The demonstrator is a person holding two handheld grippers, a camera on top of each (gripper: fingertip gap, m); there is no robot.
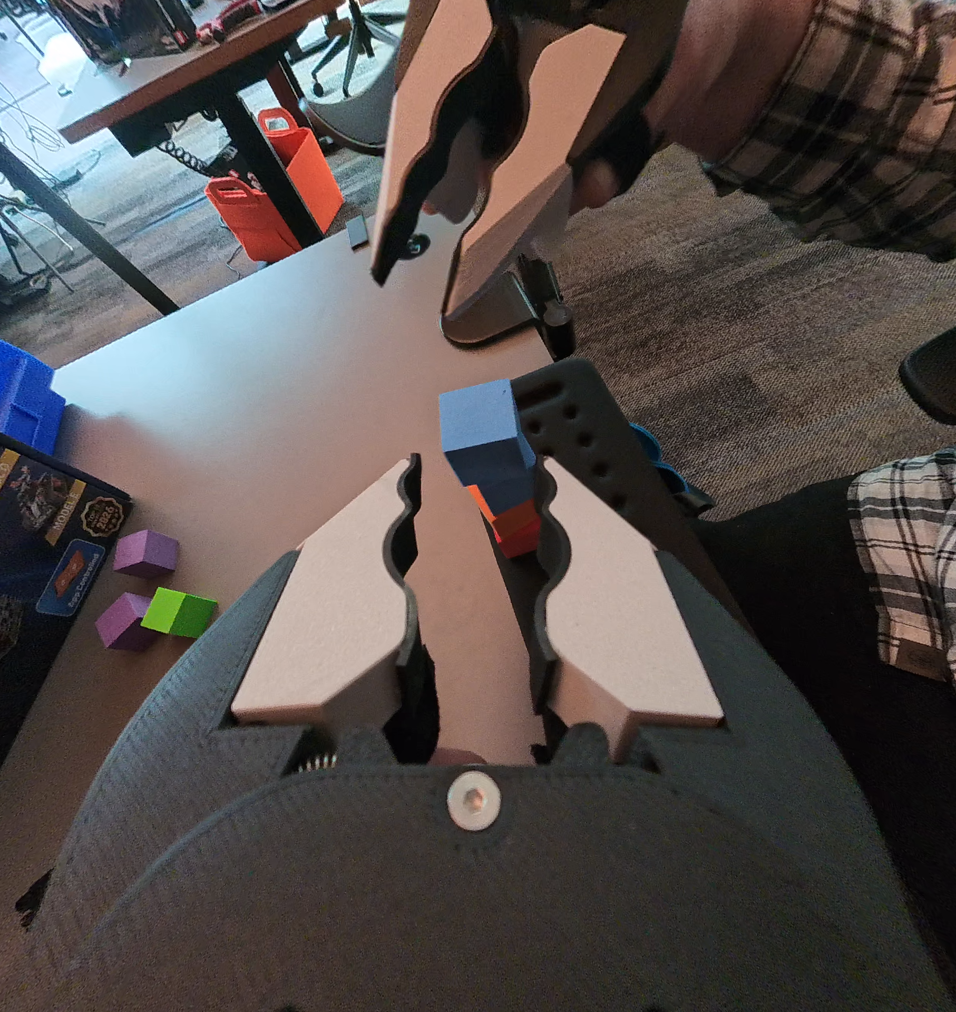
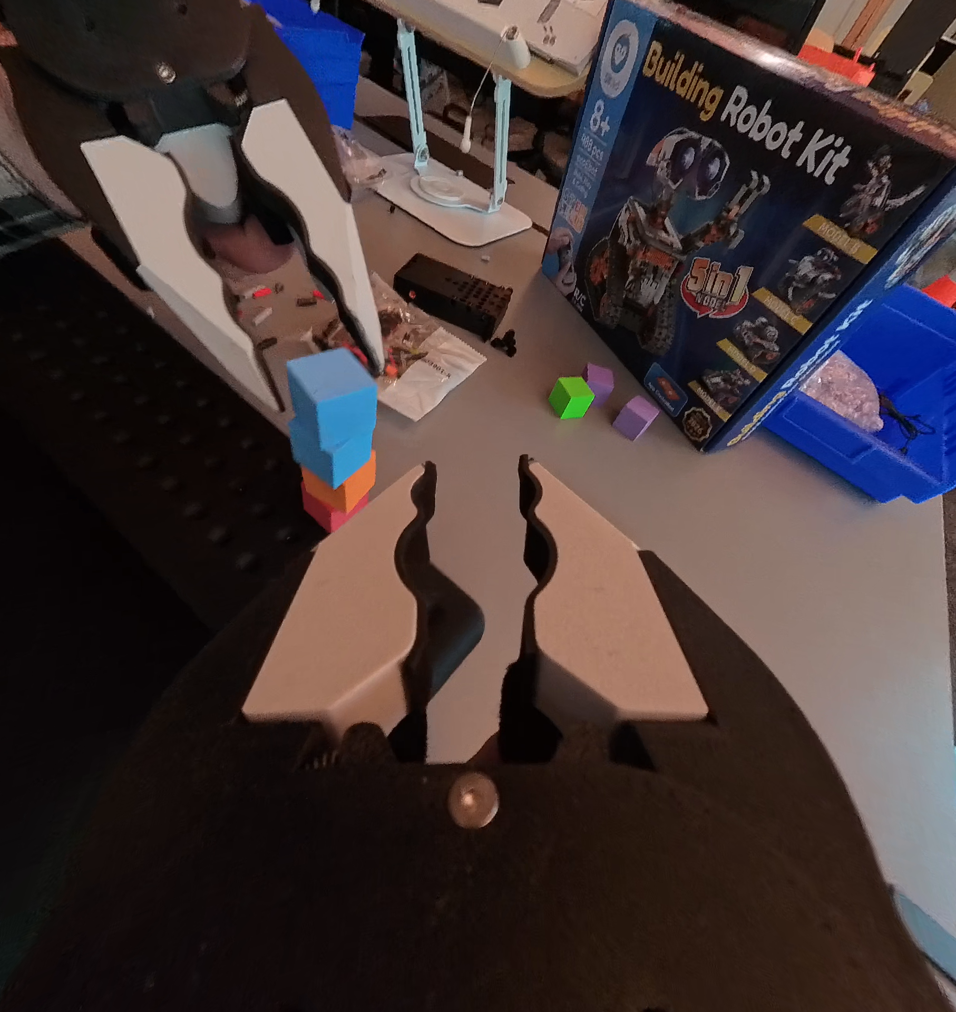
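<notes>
1. Grey table (image 2: 684, 547) carries a stack of cubes (image 2: 333, 438): two blue over orange and red.
2. Left gripper (image 1: 478, 463) hangs partly open and empty, beside the stack.
3. Right gripper (image 2: 476, 465) is likewise parted, empty, just right of it.
4. Green cube (image 2: 570, 397) and two purple cubes (image 2: 634, 417) lie near a printed box (image 2: 738, 230).

Table: I am looking at a pale grey table (image 2: 684, 575).
Stack: a block stack (image 2: 333, 438) is standing by its dark-mat edge.
Loose cubes: a green cube (image 2: 570, 397) and two purple cubes (image 2: 635, 417) are lying beside the kit box (image 2: 738, 230).
Bin: a blue bin (image 2: 903, 416) is sitting at the table's edge.
Far side: a black part (image 2: 454, 295), a parts bag (image 2: 410, 350) and a white stand (image 2: 454, 202) are resting there.
</notes>
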